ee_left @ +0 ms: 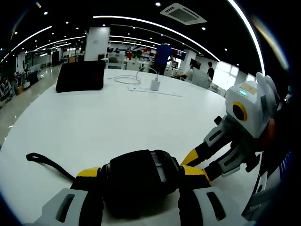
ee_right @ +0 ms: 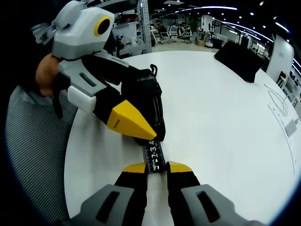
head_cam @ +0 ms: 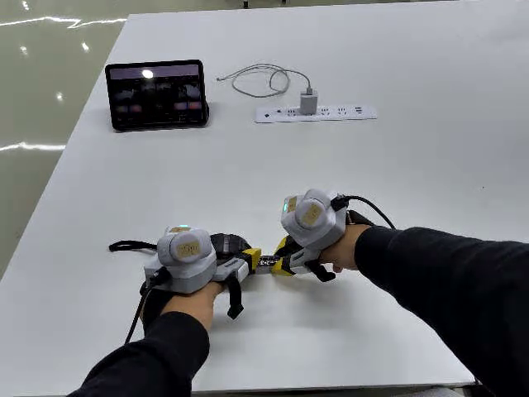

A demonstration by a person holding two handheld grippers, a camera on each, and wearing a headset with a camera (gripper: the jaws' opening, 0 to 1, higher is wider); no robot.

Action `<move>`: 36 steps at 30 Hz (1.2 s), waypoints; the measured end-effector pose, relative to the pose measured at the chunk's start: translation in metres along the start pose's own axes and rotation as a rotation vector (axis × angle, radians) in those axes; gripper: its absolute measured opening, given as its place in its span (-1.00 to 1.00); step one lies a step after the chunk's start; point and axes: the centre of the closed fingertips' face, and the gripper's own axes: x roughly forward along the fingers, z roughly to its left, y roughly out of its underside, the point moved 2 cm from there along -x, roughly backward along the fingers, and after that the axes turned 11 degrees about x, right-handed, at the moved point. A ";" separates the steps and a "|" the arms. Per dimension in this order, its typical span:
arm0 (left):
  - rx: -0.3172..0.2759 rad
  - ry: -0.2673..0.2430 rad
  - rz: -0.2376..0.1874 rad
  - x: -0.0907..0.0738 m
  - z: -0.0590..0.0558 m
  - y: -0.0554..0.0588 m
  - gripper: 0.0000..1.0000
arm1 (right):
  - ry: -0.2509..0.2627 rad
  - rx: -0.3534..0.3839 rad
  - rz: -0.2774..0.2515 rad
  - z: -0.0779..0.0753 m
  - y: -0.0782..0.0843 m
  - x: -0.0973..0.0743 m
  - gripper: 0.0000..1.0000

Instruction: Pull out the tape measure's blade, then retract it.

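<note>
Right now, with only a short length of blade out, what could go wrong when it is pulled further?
1. The right gripper pinches the dark numbered blade near its end; it may slip free and snap back.
2. The left gripper clamps the rounded black tape measure case, which might twist or slide out under the pull.

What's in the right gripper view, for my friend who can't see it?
The right gripper pinches a short stretch of numbered blade pulled from a black tape measure, which the left gripper clamps on a white table.

Matt table (head_cam: 413, 165), plastic tape measure (ee_left: 136, 176) (glossy floor (head_cam: 41, 83))
</note>
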 end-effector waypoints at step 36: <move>-0.002 0.009 -0.004 0.000 -0.001 0.001 0.22 | -0.019 -0.090 -0.017 0.010 -0.016 0.014 -0.78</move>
